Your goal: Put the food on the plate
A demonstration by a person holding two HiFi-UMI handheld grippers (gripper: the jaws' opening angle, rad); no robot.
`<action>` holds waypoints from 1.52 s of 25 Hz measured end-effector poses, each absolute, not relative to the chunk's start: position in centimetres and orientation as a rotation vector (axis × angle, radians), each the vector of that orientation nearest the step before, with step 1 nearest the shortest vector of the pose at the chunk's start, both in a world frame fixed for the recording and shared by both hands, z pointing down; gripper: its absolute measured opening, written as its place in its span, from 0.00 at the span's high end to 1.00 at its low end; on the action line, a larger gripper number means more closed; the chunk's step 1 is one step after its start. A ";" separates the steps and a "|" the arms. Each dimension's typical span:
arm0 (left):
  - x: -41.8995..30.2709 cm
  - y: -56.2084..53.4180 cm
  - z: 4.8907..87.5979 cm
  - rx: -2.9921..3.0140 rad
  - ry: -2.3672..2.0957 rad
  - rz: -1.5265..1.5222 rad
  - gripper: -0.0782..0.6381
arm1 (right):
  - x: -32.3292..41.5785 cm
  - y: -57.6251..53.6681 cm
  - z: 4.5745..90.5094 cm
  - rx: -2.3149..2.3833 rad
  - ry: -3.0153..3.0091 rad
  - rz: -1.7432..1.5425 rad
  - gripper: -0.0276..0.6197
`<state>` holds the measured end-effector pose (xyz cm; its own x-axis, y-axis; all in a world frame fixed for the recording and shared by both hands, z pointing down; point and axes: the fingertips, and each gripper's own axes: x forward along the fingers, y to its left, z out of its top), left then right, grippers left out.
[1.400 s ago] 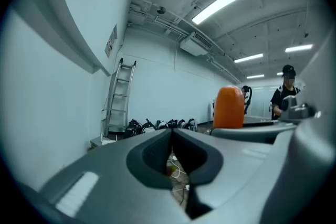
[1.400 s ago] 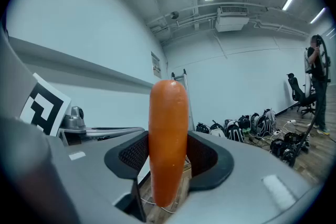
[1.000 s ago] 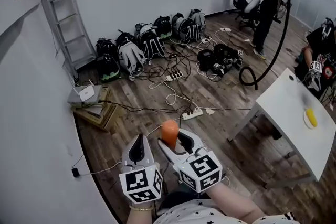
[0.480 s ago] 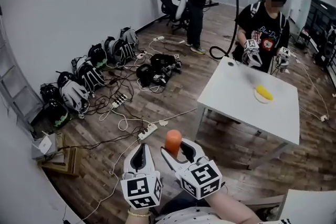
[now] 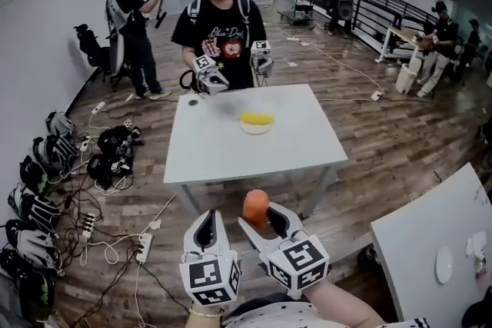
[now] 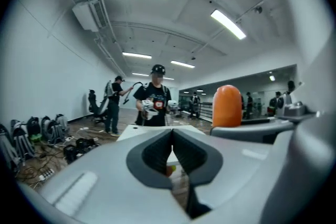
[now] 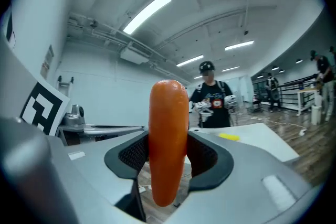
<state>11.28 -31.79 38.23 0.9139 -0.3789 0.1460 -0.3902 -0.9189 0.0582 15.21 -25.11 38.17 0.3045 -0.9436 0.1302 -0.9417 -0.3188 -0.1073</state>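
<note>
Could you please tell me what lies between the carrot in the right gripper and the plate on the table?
In the head view, only a strip of wooden floor and bare table top lie between the carrot and the plate.

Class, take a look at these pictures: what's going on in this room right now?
A person carries a hand-held gripper in each hand. The right hand-held gripper is clamped on an orange carrot, held upright. The left hand-held gripper is shut and empty. Ahead stands a white table with a plate that already bears a piece of yellow food. A second person stands at the table's far side. The carrot is not yet on the plate.
</note>
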 end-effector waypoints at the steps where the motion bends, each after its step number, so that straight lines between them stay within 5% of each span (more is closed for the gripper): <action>1: 13.4 -30.2 38.4 3.011 -0.514 0.213 0.88 | 17.0 -23.2 38.3 -2.577 1.742 -0.269 0.62; 12: 28.6 -4.9 39.2 3.065 0.572 0.261 0.88 | 26.5 3.3 39.9 -2.942 0.707 -0.253 0.62; 31: 33.2 27.8 42.6 2.752 1.542 0.323 0.88 | 26.9 32.2 43.2 -2.973 -0.228 -0.310 0.62; 38: 32.0 34.4 45.5 2.680 1.737 0.387 0.88 | 24.3 40.8 47.9 -2.911 -0.368 -0.584 0.62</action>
